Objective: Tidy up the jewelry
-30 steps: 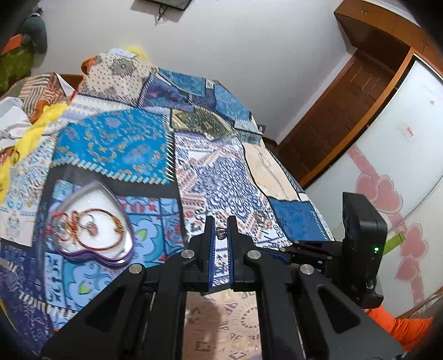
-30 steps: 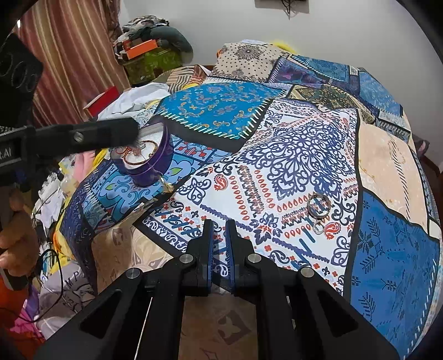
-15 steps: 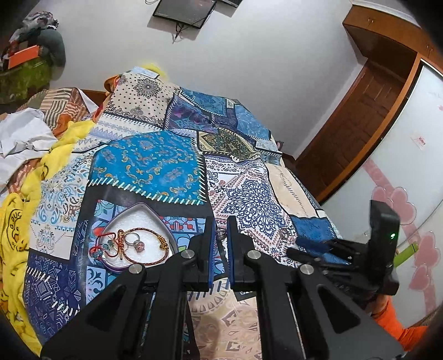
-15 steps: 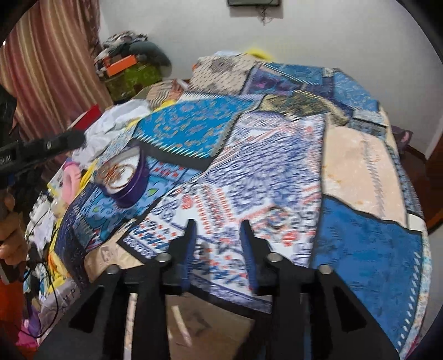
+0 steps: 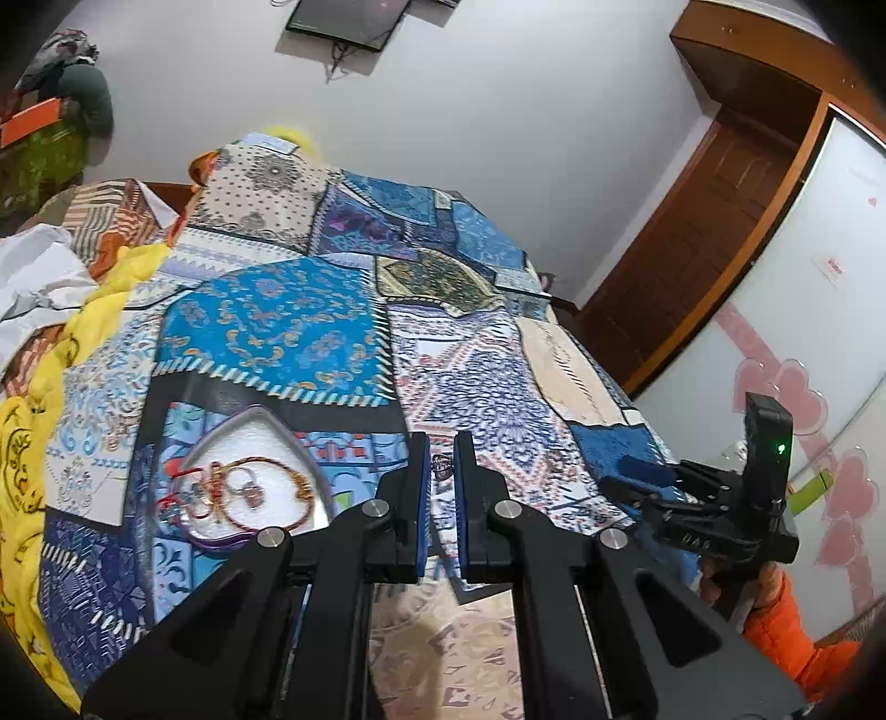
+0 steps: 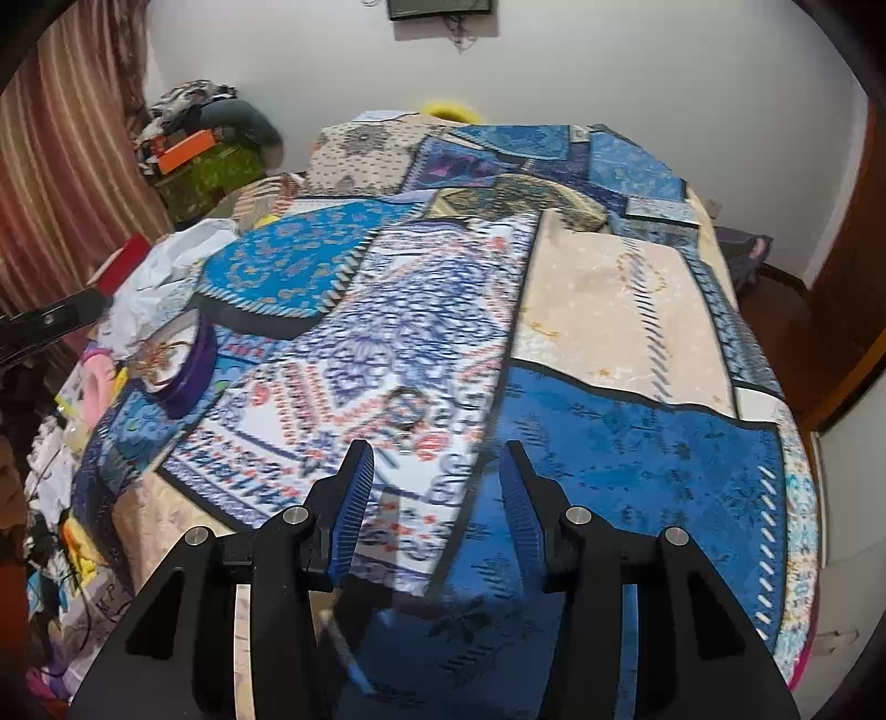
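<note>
A bed covered by a patchwork bedspread [image 5: 288, 327] in blue, white and beige prints fills both views. A white wall [image 5: 498, 111] rises behind it, with a dark wall-mounted screen [image 5: 346, 19] at top. A brown wooden door [image 5: 703, 243] and a white wardrobe panel with pink heart decals [image 5: 792, 387] stand at the right side in the left wrist view; a striped curtain [image 6: 50, 166] hangs at the left in the right wrist view.

Left gripper [image 5: 441, 468]: fingers drawn narrow, pinching a small silver ring [image 5: 441, 466] between the blue pads, held above the bedspread.

Right gripper [image 6: 437, 476]: fingers spread wide, holding nothing, poised over the near edge of the bed.

A heart-shaped purple box with white lining [image 5: 260, 443] rests on the bedspread just left of the left gripper; it contains a gold bangle [image 5: 266, 493], a red-corded bracelet [image 5: 188, 493] and small rings too blurred to count.

Loose metal rings [image 6: 407, 407], blurred by motion, lie on the white-and-red patch beyond the right gripper's fingertips, well apart from the box.
</note>
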The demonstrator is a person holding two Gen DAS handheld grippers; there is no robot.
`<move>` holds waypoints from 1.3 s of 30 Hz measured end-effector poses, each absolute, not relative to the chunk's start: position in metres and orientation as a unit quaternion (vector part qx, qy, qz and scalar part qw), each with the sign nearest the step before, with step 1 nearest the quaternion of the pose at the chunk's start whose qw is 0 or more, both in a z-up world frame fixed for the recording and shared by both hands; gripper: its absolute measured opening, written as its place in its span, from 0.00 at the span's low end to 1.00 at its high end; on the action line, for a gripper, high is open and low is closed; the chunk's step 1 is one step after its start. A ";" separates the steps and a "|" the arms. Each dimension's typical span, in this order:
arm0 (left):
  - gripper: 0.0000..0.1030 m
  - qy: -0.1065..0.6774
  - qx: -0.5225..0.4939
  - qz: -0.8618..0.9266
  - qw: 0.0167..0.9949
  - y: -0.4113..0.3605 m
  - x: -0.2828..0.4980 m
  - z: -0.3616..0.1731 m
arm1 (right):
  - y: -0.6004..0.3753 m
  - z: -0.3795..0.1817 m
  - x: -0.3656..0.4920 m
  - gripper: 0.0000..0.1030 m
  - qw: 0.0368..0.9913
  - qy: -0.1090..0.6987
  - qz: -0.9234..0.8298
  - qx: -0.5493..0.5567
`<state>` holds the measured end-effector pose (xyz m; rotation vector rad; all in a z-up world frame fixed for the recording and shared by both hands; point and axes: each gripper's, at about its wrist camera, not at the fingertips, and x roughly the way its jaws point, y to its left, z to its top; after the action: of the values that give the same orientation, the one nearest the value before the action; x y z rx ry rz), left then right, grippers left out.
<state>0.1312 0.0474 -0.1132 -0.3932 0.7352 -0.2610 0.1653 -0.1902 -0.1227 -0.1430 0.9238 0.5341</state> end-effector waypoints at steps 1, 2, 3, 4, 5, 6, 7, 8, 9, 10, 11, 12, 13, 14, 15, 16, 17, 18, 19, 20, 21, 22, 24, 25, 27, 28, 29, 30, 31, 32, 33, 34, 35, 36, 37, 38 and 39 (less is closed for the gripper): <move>0.06 0.357 -0.188 -0.132 0.905 0.043 0.133 -0.112 | -0.186 -0.122 0.163 0.42 0.856 0.438 0.266 -0.069; 0.06 0.357 -0.185 -0.136 0.905 0.039 0.135 -0.112 | -0.182 -0.122 0.161 0.42 0.854 0.436 0.274 -0.070; 0.06 0.357 -0.180 -0.141 0.905 0.033 0.137 -0.110 | -0.177 -0.122 0.159 0.42 0.853 0.432 0.282 -0.073; 0.06 0.357 -0.177 -0.147 0.905 0.028 0.139 -0.109 | -0.173 -0.123 0.160 0.42 0.853 0.431 0.286 -0.075; 0.06 0.357 -0.173 -0.153 0.905 0.022 0.141 -0.108 | -0.170 -0.124 0.161 0.42 0.853 0.430 0.286 -0.079; 0.06 0.357 -0.170 -0.156 0.905 0.017 0.143 -0.107 | -0.169 -0.127 0.162 0.42 0.853 0.431 0.282 -0.082; 0.06 0.356 -0.167 -0.161 0.905 0.012 0.144 -0.107 | -0.168 -0.129 0.165 0.42 0.855 0.432 0.273 -0.084; 0.06 0.356 -0.164 -0.166 0.905 0.007 0.146 -0.106 | -0.168 -0.131 0.168 0.42 0.857 0.433 0.268 -0.085; 0.06 0.357 -0.163 -0.169 0.904 0.004 0.147 -0.106 | -0.168 -0.135 0.173 0.42 0.856 0.438 0.261 -0.086; 0.06 0.357 -0.161 -0.174 0.904 0.000 0.149 -0.107 | -0.168 -0.138 0.176 0.42 0.855 0.441 0.257 -0.088; 0.06 0.358 -0.159 -0.177 0.903 -0.004 0.150 -0.107 | -0.167 -0.141 0.181 0.42 0.853 0.447 0.253 -0.092; 0.06 0.359 -0.157 -0.179 0.902 -0.007 0.151 -0.107 | -0.166 -0.145 0.186 0.42 0.850 0.453 0.249 -0.098; 0.06 0.360 -0.155 -0.181 0.902 -0.010 0.153 -0.108 | -0.165 -0.147 0.188 0.41 0.851 0.454 0.245 -0.103; 0.06 0.361 -0.154 -0.183 0.902 -0.013 0.154 -0.109 | -0.164 -0.148 0.190 0.40 0.852 0.451 0.244 -0.108; 0.06 0.361 -0.153 -0.184 0.901 -0.014 0.155 -0.109 | -0.163 -0.148 0.190 0.36 0.853 0.448 0.244 -0.116; 0.06 0.362 -0.152 -0.185 0.901 -0.016 0.155 -0.110 | -0.161 -0.148 0.191 0.29 0.853 0.444 0.244 -0.123; 0.06 0.363 -0.151 -0.185 0.901 -0.017 0.156 -0.110 | -0.159 -0.148 0.192 0.25 0.853 0.442 0.247 -0.127; 0.06 0.364 -0.150 -0.183 0.901 -0.017 0.156 -0.111 | -0.158 -0.148 0.192 0.19 0.852 0.441 0.250 -0.130; 0.06 0.365 -0.150 -0.182 0.901 -0.017 0.157 -0.111 | -0.156 -0.148 0.192 0.19 0.852 0.439 0.251 -0.133; 0.06 0.365 -0.151 -0.180 0.901 -0.015 0.157 -0.112 | -0.155 -0.148 0.191 0.19 0.853 0.437 0.252 -0.136; 0.06 0.365 -0.152 -0.179 0.901 -0.015 0.157 -0.112 | -0.154 -0.148 0.191 0.19 0.853 0.436 0.254 -0.136; 0.06 0.364 -0.153 -0.176 0.902 -0.013 0.157 -0.112 | -0.154 -0.147 0.191 0.19 0.852 0.436 0.256 -0.134; 0.06 0.363 -0.154 -0.170 0.903 -0.007 0.156 -0.111 | -0.155 -0.145 0.190 0.19 0.852 0.436 0.260 -0.126; 0.06 0.361 -0.155 -0.165 0.905 -0.004 0.155 -0.110 | -0.155 -0.143 0.190 0.19 0.853 0.435 0.262 -0.120; 0.06 0.358 -0.158 -0.157 0.907 0.005 0.153 -0.109 | -0.155 -0.136 0.187 0.19 0.855 0.430 0.267 -0.115; 0.06 0.356 -0.159 -0.153 0.908 0.009 0.152 -0.109 | -0.154 -0.133 0.185 0.19 0.855 0.427 0.270 -0.114; 0.06 0.355 -0.160 -0.148 0.909 0.014 0.151 -0.109 | -0.152 -0.129 0.183 0.19 0.856 0.423 0.274 -0.114; 0.06 0.353 -0.161 -0.142 0.911 0.019 0.150 -0.108 | -0.149 -0.123 0.180 0.19 0.857 0.418 0.279 -0.115; 0.06 0.352 -0.162 -0.136 0.912 0.025 0.149 -0.108 | -0.146 -0.120 0.179 0.19 0.857 0.415 0.283 -0.115; 0.06 0.350 -0.164 -0.130 0.913 0.031 0.147 -0.108 | -0.143 -0.116 0.177 0.19 0.857 0.413 0.289 -0.114; 0.06 0.349 -0.164 -0.126 0.914 0.035 0.146 -0.107 | -0.140 -0.112 0.176 0.19 0.855 0.411 0.296 -0.110; 0.06 0.346 -0.165 -0.120 0.916 0.040 0.144 -0.107 | -0.135 -0.107 0.174 0.19 0.853 0.409 0.306 -0.105; 0.06 0.344 -0.167 -0.115 0.917 0.046 0.142 -0.107 | -0.131 -0.103 0.172 0.19 0.853 0.406 0.312 -0.102; 0.06 0.343 -0.167 -0.111 0.918 0.051 0.141 -0.106 | -0.127 -0.101 0.171 0.19 0.853 0.402 0.316 -0.101; 0.06 0.341 -0.168 -0.104 0.919 0.056 0.140 -0.106 | -0.122 -0.097 0.168 0.19 0.853 0.398 0.322 -0.101; 0.06 0.340 -0.168 -0.098 0.920 0.062 0.138 -0.106 | -0.116 -0.094 0.166 0.19 0.852 0.395 0.329 -0.100; 0.06 0.339 -0.168 -0.094 0.921 0.066 0.138 -0.107 | -0.111 -0.092 0.164 0.19 0.850 0.394 0.335 -0.098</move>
<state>0.1376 0.0659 -0.1065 -0.3456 0.6975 -0.1929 0.1638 -0.1108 -0.0922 -0.2071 0.8288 0.7055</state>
